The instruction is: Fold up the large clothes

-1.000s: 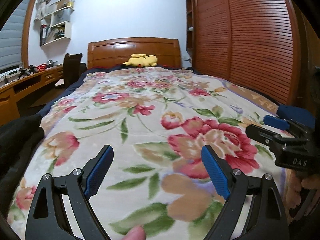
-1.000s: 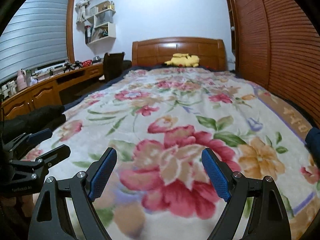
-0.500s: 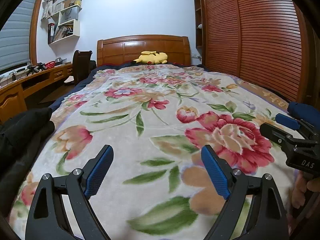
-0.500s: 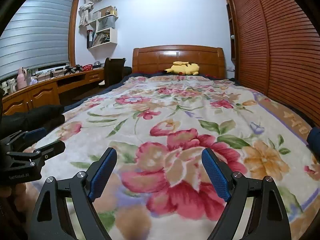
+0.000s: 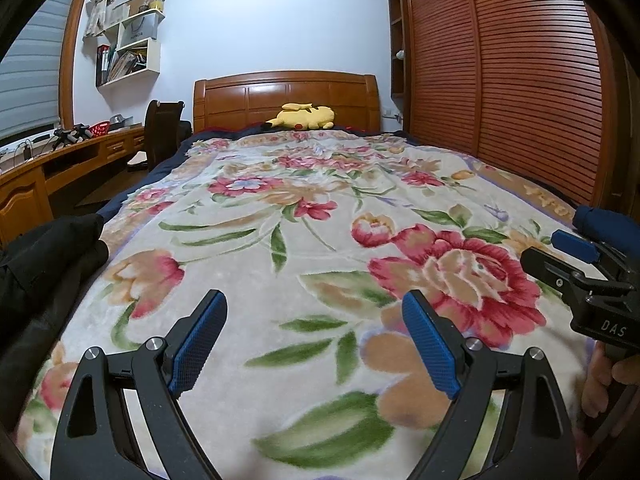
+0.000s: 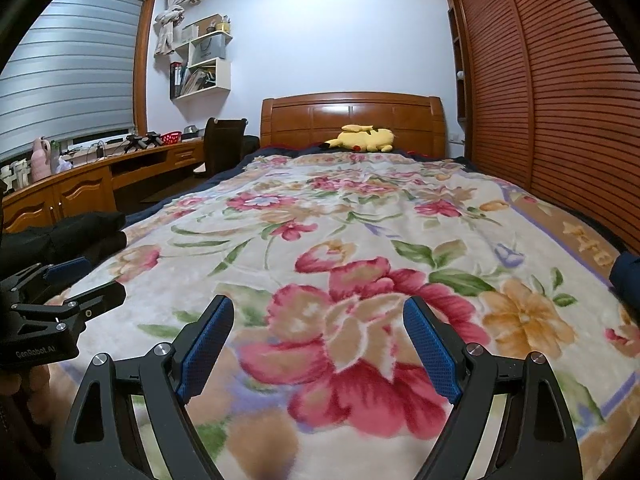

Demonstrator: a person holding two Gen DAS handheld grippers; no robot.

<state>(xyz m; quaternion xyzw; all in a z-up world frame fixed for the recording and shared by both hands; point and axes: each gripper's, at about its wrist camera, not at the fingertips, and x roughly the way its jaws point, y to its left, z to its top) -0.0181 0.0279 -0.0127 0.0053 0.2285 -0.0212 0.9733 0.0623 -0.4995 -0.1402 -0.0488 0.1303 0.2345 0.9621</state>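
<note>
Holding both grippers over the foot of the bed, you have each pointed along the cream fleece blanket with red, orange and green flowers [image 5: 280, 280] toward the carved orange-brown wooden headboard [image 5: 286, 98]. Your left gripper [image 5: 314, 338] has its blue-padded jaws spread wide with only blanket showing between them; it grips nothing. Your right gripper [image 6: 318, 340] stands just as wide and is likewise empty.

The clothes sit off to either side of you. A heap of black fabric [image 5: 48, 252] lies at the blanket's left edge, near your left gripper but apart from it. A dark blue piece of cloth [image 5: 608, 226] lies at the right edge, just behind your right gripper as the left camera sees it. Neither garment touches a pad.

Farther off, a yellow plush toy [image 5: 302, 117] rests against the headboard, a slatted reddish-brown wardrobe [image 5: 500, 60] runs along the right, and a long wooden desk [image 6: 96, 176] runs along the left.
</note>
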